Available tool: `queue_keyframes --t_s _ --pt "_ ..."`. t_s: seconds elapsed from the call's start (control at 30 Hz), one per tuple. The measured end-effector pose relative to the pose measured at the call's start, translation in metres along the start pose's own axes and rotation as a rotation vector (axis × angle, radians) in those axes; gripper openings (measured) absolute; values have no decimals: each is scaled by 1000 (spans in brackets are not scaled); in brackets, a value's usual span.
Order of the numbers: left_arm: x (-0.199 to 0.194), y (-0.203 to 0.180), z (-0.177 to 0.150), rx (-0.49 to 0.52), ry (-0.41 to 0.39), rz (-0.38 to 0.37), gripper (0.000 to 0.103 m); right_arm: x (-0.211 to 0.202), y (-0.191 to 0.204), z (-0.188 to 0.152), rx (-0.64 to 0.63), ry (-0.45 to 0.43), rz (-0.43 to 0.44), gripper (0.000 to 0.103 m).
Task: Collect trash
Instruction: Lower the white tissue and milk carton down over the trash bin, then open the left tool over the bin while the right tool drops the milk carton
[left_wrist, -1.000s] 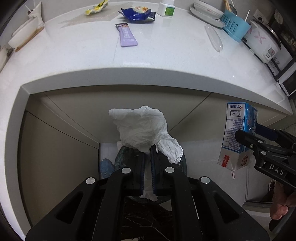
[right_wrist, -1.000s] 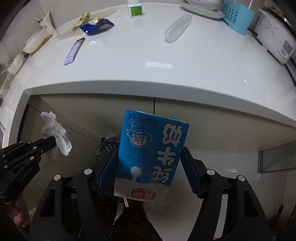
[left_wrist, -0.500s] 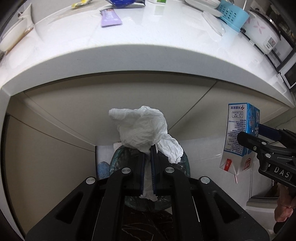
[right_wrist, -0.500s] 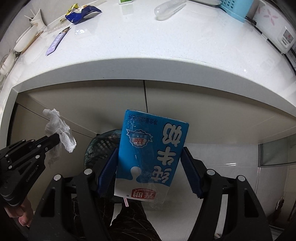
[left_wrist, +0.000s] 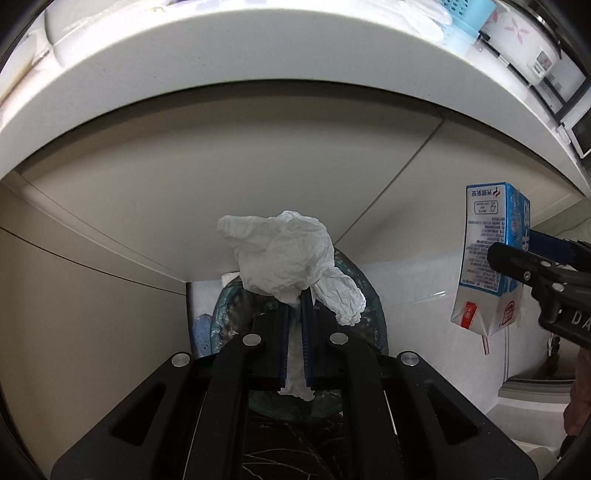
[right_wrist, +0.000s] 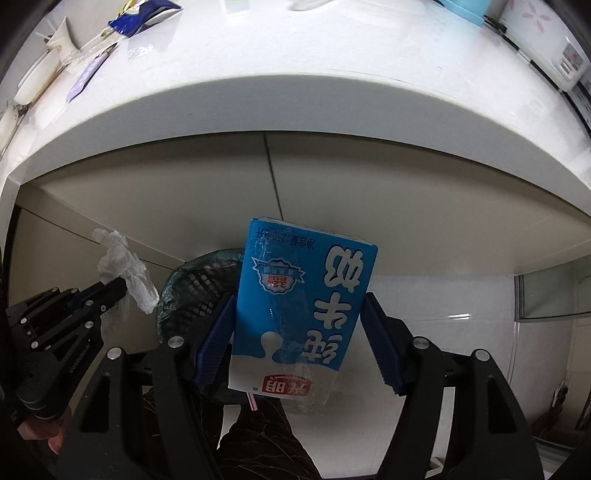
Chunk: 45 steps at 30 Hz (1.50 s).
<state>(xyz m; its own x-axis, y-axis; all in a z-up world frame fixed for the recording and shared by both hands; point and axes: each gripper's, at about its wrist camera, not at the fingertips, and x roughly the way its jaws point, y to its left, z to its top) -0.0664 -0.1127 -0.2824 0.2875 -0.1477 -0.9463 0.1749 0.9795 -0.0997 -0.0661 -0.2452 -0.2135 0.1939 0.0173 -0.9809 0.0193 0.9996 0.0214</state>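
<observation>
The left gripper is clamped tight on a crumpled white tissue, which sticks up above a trash bin lined with a dark bag on the floor below. The right gripper grips an upside-down blue milk carton by its sides, a pink straw poking from its lower end, over the same bin. Beyond both runs the beige cabinet front under the white table, where a blue snack wrapper lies.

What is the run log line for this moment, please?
left gripper: shut on tissue | right gripper: shut on milk carton | trash bin: below both
</observation>
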Motion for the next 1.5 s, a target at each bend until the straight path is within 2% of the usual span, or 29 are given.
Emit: queue_keyframes --t_s 0.2,0.37,0.4,0.47,0.63,0.77,0.83,0.93,1.1,1.3,1.5 --pt "8 0 -1 -1 16 -23 9 0 1 -4 15 10 -4 66" --pt "15 0 -1 -3 26 -30 30 0 0 -2 24 15 -8 66" --pt "16 0 -1 -3 27 -29 37 0 2 1 25 16 -9 66" --pt "18 1 -2 -6 23 -33 40 1 2 2 27 17 -12 66" --pt "10 8 -3 -20 4 -22 65 -1 11 4 22 19 -4 66" --pt "-1 20 -3 -33 -22 -16 74 -1 20 5 1 14 11 66" --pt "-9 28 -6 -49 -40 -8 84 2 28 5 -13 15 19 66" --pt "-15 34 -5 -79 -60 -1 93 7 40 6 -43 16 31 66" --pt "-30 53 -8 -136 -98 12 97 15 61 7 -95 15 41 66" --pt "-46 78 -15 -172 -99 42 97 26 75 4 -135 20 52 66" --pt "-43 96 -24 -198 -82 64 97 41 89 9 -176 38 54 66"
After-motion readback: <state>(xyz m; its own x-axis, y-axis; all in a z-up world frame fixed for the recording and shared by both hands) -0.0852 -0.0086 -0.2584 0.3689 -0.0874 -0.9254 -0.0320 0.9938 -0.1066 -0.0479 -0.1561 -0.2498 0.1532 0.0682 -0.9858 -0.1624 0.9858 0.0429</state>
